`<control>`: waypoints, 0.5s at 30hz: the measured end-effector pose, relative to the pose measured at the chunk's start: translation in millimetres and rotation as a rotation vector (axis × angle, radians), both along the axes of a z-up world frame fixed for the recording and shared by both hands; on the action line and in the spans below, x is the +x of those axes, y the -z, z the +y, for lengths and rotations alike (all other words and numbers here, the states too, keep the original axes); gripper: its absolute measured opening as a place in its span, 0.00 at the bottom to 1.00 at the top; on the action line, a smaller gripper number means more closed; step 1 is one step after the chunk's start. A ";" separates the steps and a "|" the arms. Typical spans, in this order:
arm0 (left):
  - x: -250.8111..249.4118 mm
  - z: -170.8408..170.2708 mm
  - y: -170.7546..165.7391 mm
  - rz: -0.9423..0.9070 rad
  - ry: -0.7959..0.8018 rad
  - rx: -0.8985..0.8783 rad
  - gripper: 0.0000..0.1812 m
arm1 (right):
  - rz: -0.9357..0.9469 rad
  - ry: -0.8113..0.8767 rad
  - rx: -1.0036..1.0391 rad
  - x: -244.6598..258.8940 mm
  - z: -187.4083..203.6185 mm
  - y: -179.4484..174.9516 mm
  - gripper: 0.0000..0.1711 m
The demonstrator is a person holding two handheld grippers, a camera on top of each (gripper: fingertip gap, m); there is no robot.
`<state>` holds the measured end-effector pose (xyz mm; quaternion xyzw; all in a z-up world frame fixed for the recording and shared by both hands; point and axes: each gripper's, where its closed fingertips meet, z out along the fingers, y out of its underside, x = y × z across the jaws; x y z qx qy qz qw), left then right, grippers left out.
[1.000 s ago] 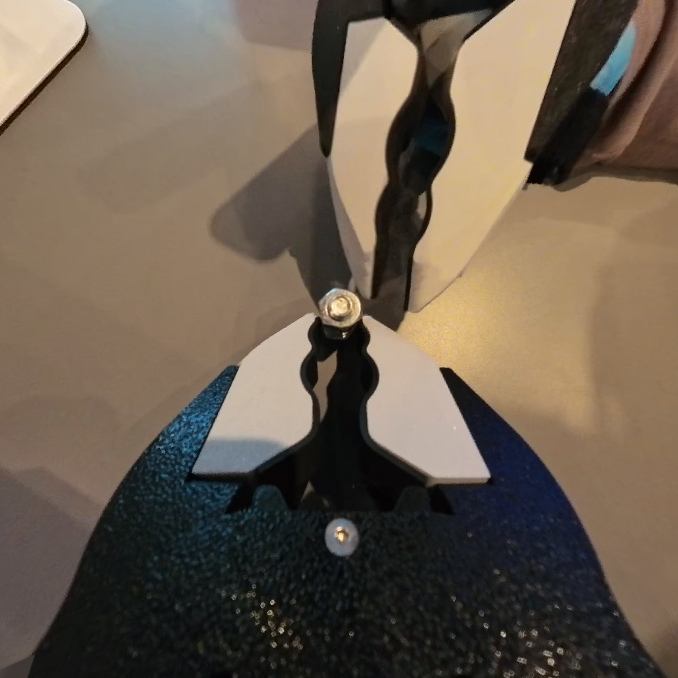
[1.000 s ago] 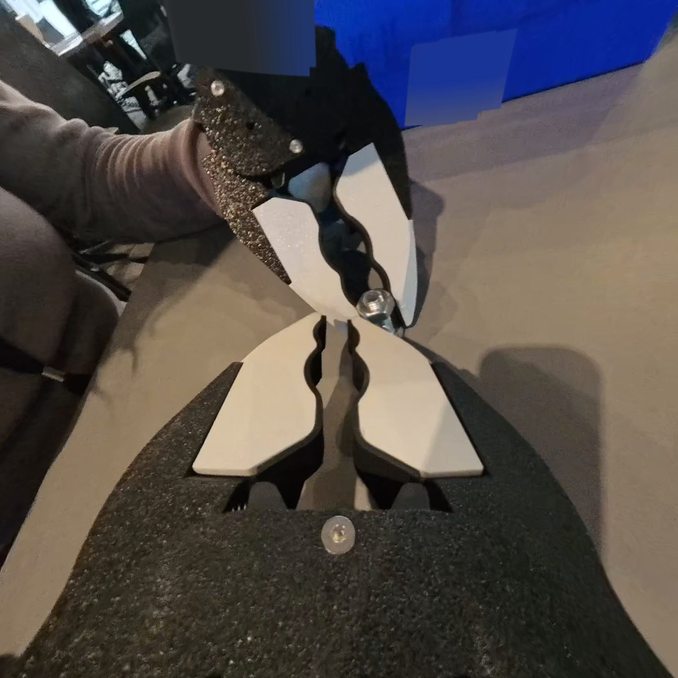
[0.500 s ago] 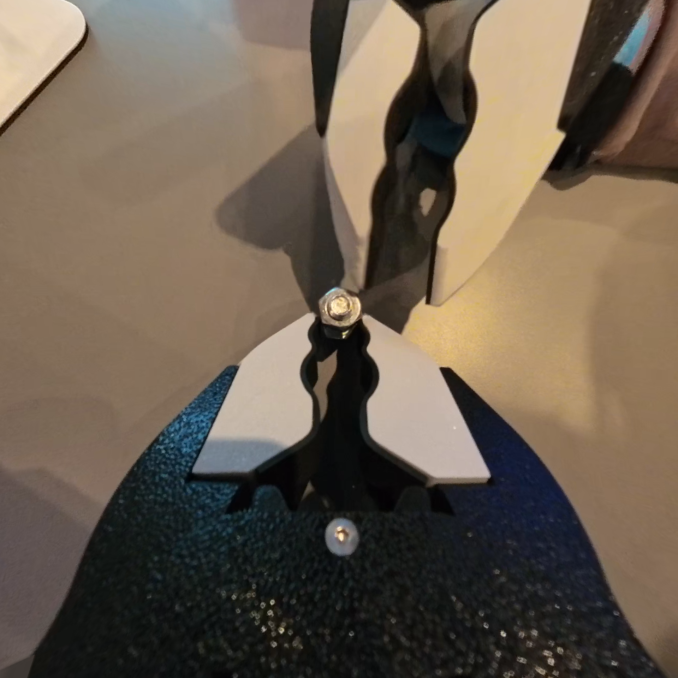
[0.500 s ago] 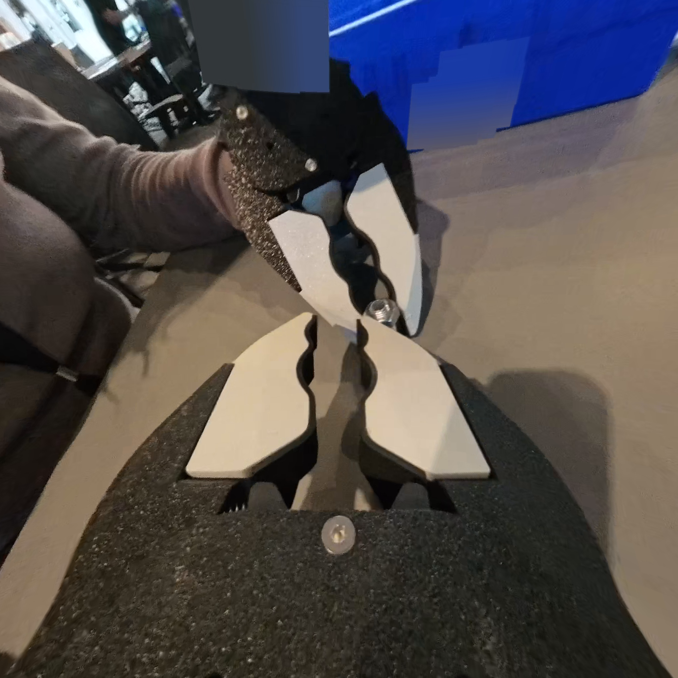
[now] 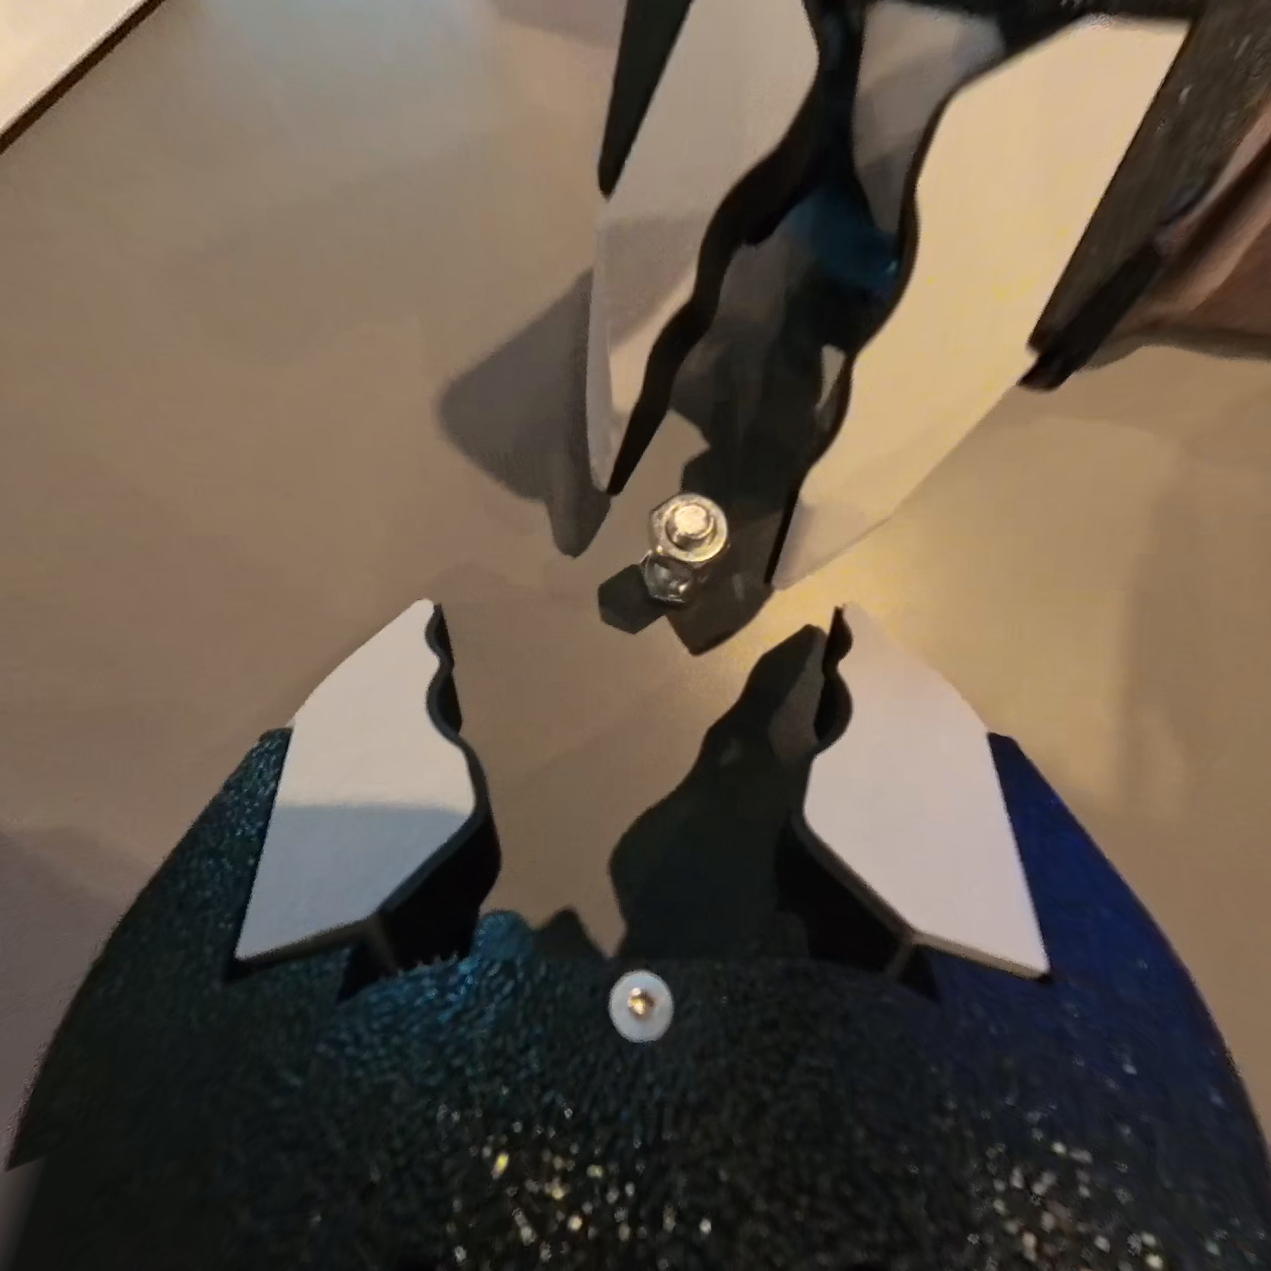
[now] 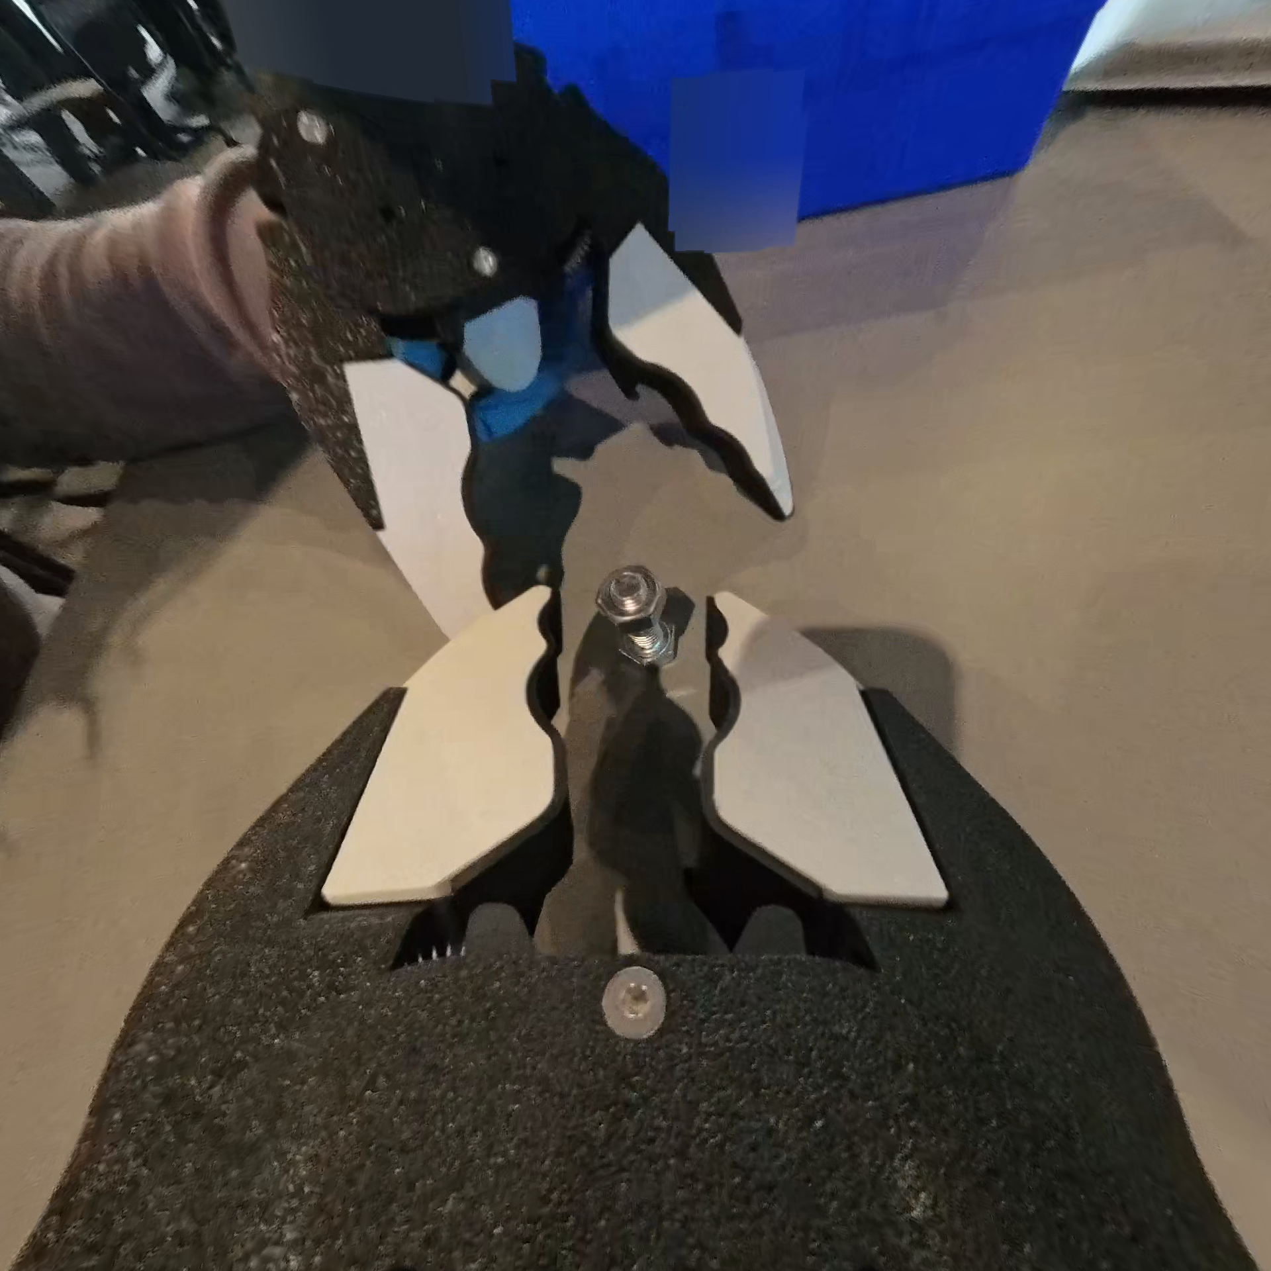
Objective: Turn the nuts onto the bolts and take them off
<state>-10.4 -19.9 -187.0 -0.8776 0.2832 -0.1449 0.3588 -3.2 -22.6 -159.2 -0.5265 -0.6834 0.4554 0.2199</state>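
Observation:
A small steel bolt stands upright on its head on the grey table, with a hex nut at its top end. It also shows in the right wrist view, the nut above the threaded shank. My left gripper is open wide and empty, its tips just short of the bolt. My right gripper is open, with a tip on either side of the nut and apart from it. The two grippers face each other across the bolt.
A white board's corner lies at the far left of the table. A blue object stands at the back. A person's sleeve holds the left gripper. Grey tabletop surrounds the bolt.
My left gripper was shut on the bolt and has opened and let it go; the bolt now stands on the table. My right gripper has opened wider and closed in around the nut.

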 end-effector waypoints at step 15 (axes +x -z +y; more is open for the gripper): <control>-1.0 24.1 -25.7 -0.090 -0.110 0.199 0.76 | 0.152 0.223 0.248 14.0 35.2 -47.6 0.11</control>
